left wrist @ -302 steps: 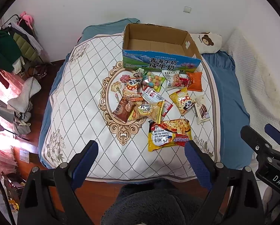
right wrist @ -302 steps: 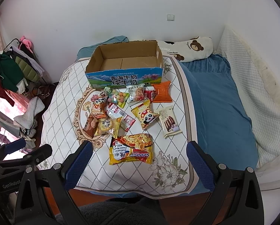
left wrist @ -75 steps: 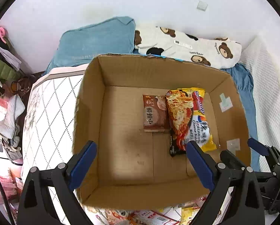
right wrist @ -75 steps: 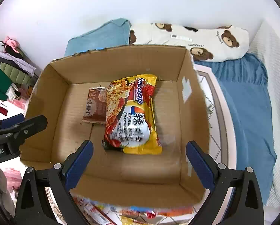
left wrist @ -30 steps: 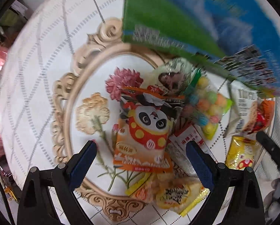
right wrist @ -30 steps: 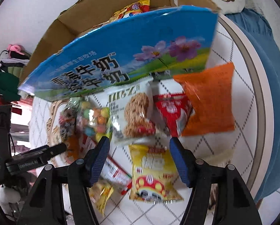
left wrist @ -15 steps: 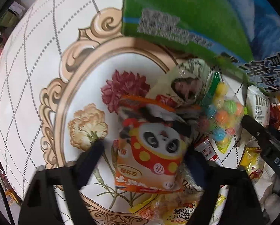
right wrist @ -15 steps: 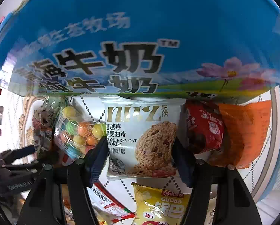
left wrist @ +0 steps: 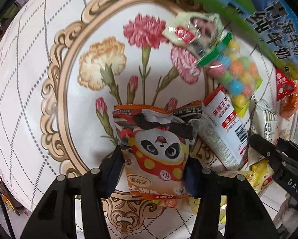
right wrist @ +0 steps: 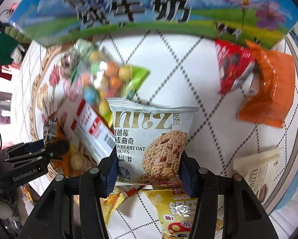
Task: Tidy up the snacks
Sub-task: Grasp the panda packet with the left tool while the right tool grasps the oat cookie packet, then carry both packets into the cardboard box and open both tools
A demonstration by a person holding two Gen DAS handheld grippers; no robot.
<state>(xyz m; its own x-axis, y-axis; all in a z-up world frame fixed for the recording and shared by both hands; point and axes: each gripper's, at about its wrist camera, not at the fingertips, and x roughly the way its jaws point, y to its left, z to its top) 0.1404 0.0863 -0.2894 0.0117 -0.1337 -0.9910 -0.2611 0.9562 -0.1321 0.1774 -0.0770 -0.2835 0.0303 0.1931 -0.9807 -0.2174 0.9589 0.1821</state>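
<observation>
A quilted bedspread [left wrist: 39, 63] printed with carnations is seen; snack packets [left wrist: 238, 75] lie scattered at right, below a milk carton box [right wrist: 149, 6].

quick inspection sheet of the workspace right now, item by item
surface: quilted floral bedspread, snacks lying on it
job's things: panda snack bag; cranberry oat cookie pack; candy ball bag, red packet, orange packet beside the milk carton box
clutter: nothing seen
grippers: left gripper shut on panda snack bag; right gripper shut on cranberry oat cookie pack
cables: nothing seen
surroundings: clothes at left edge
</observation>
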